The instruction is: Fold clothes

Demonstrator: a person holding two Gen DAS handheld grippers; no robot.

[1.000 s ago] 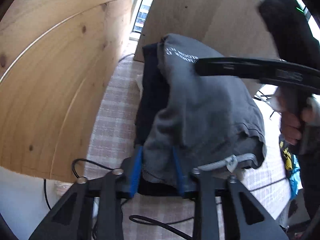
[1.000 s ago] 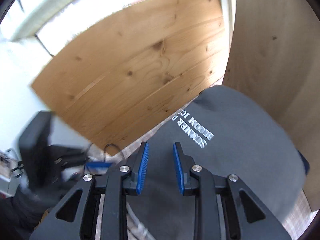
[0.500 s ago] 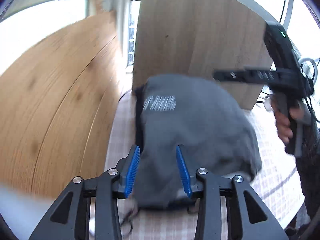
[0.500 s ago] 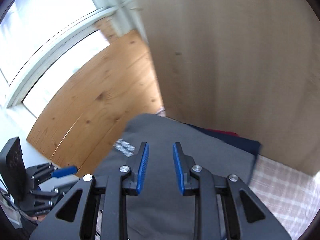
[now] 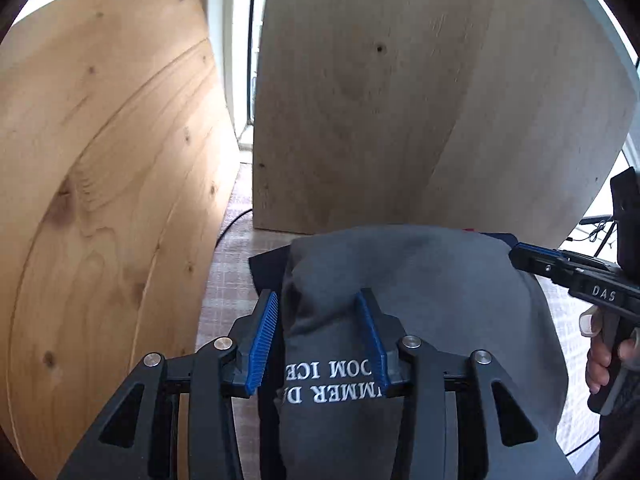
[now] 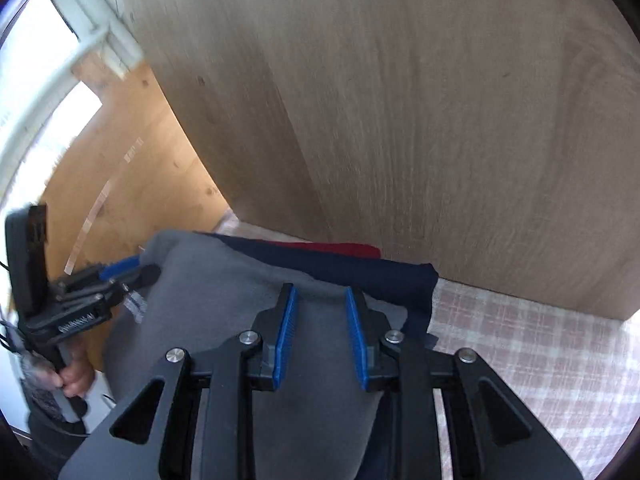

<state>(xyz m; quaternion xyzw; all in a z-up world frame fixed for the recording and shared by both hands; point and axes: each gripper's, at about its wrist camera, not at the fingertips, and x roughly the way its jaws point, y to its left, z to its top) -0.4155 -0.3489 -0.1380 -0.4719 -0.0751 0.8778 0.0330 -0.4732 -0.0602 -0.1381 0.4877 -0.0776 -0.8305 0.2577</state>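
Left wrist | grey garment [image 5: 420,280] under both hand-held grippers | left [image 5: 322,336], right [image 6: 322,336] released

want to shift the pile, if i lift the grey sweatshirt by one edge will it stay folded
Probably not: the grey sweatshirt drapes and sags over the navy garment, so it looks floppy. Its thick, fleecy fabric should grip well between the pads and seems fairly light.

— Surface listed? 
— A pink-checked tablecloth [image 6: 540,344].

— Items laid on it? 
— A stack of folded clothes [image 6: 360,268], grey garment [image 5: 420,280] uppermost; a black cable [image 5: 234,220], far left.
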